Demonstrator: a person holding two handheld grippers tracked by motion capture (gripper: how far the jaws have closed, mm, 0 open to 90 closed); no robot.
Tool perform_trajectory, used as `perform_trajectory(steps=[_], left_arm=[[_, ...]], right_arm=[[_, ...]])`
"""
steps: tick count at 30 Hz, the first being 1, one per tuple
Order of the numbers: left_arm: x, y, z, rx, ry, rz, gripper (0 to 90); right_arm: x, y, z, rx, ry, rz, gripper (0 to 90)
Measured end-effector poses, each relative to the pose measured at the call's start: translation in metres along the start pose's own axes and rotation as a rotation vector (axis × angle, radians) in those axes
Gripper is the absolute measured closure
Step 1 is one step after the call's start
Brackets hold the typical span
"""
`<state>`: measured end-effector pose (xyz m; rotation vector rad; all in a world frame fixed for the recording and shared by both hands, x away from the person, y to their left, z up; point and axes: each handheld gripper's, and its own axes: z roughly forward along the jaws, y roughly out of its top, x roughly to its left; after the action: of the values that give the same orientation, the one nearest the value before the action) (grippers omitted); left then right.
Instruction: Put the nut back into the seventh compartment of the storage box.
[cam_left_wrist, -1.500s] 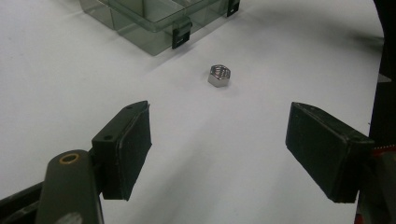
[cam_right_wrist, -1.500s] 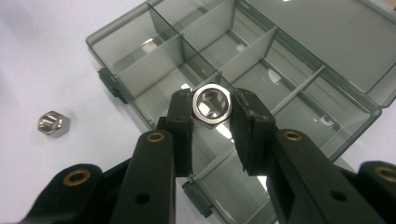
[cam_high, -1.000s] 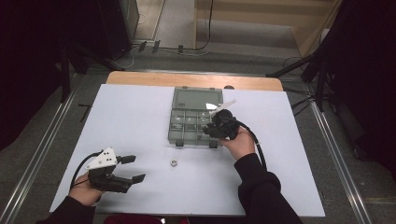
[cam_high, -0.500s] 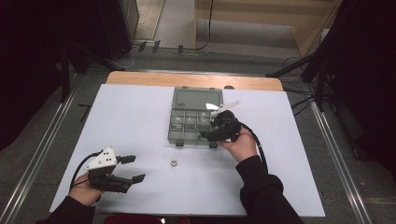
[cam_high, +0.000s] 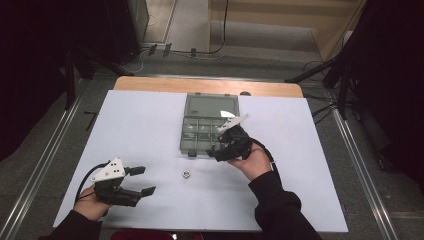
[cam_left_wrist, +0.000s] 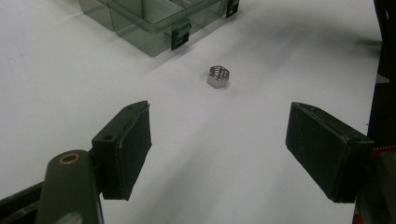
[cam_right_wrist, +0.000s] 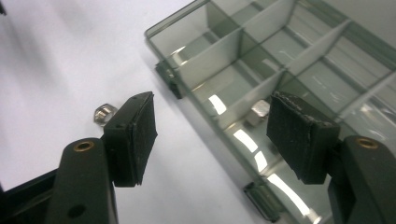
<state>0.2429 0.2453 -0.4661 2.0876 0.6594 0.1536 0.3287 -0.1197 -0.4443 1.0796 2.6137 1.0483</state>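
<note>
A clear grey compartment box (cam_high: 200, 131) lies with its lid open at the table's middle back. A steel hex nut (cam_high: 185, 174) rests on the white table just in front of it. My right gripper (cam_high: 217, 153) hovers open over the box's front right corner. Its own view has its jaws straddling the box's front wall (cam_right_wrist: 205, 58), with the loose nut (cam_right_wrist: 103, 113) off to the left and a second nut (cam_right_wrist: 258, 113) inside a front compartment. My left gripper (cam_high: 145, 180) sits open at the near left. It points at the nut (cam_left_wrist: 218, 76), well short of it, with the box (cam_left_wrist: 154, 23) beyond.
The white sheet (cam_high: 300, 165) covers the table, with a wooden strip (cam_high: 200, 85) along the far edge. Metal rails (cam_high: 45, 155) run along both sides of the table. The box has black latches (cam_left_wrist: 180, 39) on its front wall.
My right gripper has drifted a little nearer and to the left, toward the box's front edge. The left gripper and the loose nut have not moved.
</note>
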Motion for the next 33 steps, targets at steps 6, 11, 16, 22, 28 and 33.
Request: perform_trajectory(steps=[6,11,16,22,28,33], left_arm=[[0.0,0.0,0.0,0.0,0.0,-0.001,22.7],[0.0,0.0,0.0,0.002,-0.001,0.0,22.7],[0.0,0.0,0.0,-0.003,-0.001,-0.002,22.7],[0.0,0.0,0.0,-0.005,-0.001,0.0,22.7],[0.0,0.0,-0.001,-0.005,-0.001,-0.003,22.7],[0.0,0.0,0.0,-0.004,-0.002,-0.002,22.7]], right_arm=[[0.01,0.002,0.002,-0.002,0.022,-0.032,32.5],[0.016,0.003,0.002,0.003,0.041,-0.042,32.8],[0.025,0.005,0.004,0.003,0.058,-0.064,32.4],[0.033,0.006,0.009,0.017,0.09,-0.077,32.5],[0.042,0.006,0.016,0.032,0.102,-0.11,32.3],[0.048,0.005,0.023,0.049,0.106,-0.122,32.4]])
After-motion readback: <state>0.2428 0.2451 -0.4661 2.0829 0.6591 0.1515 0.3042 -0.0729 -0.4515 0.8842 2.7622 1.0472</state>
